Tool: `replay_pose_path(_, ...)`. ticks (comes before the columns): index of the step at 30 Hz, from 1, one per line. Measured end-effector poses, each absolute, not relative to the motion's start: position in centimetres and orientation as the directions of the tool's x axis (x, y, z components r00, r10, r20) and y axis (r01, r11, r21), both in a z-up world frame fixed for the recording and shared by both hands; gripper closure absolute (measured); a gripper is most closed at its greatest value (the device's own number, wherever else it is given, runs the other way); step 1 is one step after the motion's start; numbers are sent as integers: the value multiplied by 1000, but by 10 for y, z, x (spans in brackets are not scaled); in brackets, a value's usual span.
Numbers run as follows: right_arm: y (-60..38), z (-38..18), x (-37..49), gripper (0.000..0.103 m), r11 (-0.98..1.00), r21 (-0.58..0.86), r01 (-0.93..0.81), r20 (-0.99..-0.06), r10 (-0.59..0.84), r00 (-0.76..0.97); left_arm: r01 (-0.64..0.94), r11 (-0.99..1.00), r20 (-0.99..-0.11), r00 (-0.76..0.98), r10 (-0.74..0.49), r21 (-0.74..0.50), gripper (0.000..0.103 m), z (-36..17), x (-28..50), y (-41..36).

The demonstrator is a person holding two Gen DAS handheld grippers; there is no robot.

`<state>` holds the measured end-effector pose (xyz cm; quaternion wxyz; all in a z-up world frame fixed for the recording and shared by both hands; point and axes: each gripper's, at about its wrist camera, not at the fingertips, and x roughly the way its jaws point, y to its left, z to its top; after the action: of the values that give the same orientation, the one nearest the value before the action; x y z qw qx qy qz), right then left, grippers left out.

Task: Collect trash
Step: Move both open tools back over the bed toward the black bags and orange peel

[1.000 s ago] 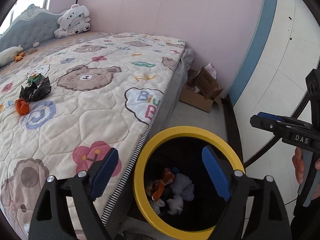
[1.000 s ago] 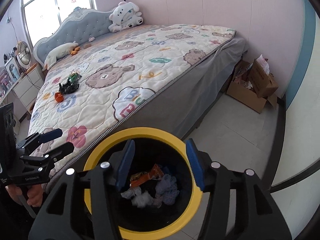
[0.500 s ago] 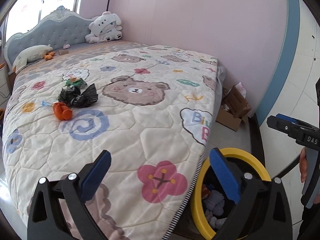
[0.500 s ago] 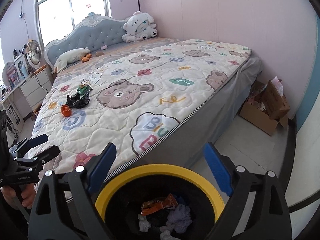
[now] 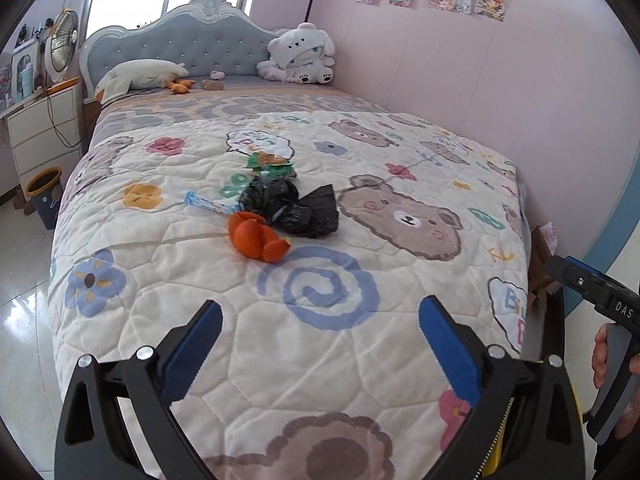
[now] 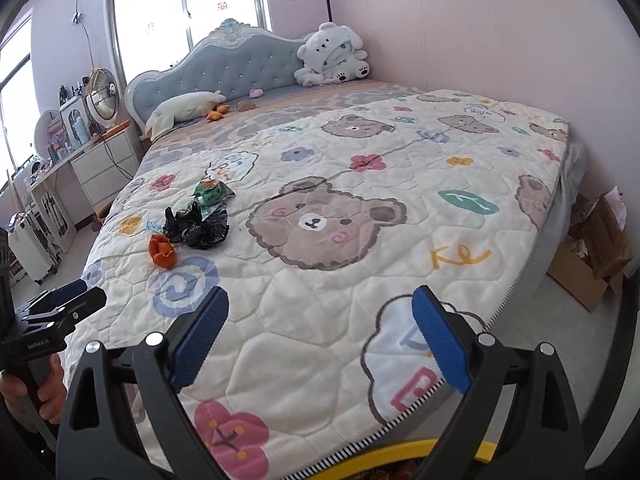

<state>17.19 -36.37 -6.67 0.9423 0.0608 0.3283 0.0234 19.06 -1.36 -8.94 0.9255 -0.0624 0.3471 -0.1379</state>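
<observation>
With my left gripper (image 5: 320, 344) spread wide and empty and my right gripper (image 6: 320, 336) opening empty, I'd pinch the light, crinkly black bag (image 5: 294, 208) mid-bed by its bunched top.

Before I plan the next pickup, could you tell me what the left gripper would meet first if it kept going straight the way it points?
Probably the bare quilt: the open left gripper points at the blue swirl, short of the orange peel.

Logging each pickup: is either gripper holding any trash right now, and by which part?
Nothing is held. The left gripper is open and empty; the right gripper is opening, nothing between its jaws.
</observation>
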Motion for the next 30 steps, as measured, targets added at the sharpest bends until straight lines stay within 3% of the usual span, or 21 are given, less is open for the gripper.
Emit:
replay_pose_path(17,-277,-98,345,12,945,269,-184,-680,322,659,82,971,-676,704,-215,-224,8,-121,284,28)
replay_pose_path(30,-244,-148,438,26,921,349,-175,-751,387,536,76,959,-687,682,-250,-273,8,-140,326,25)
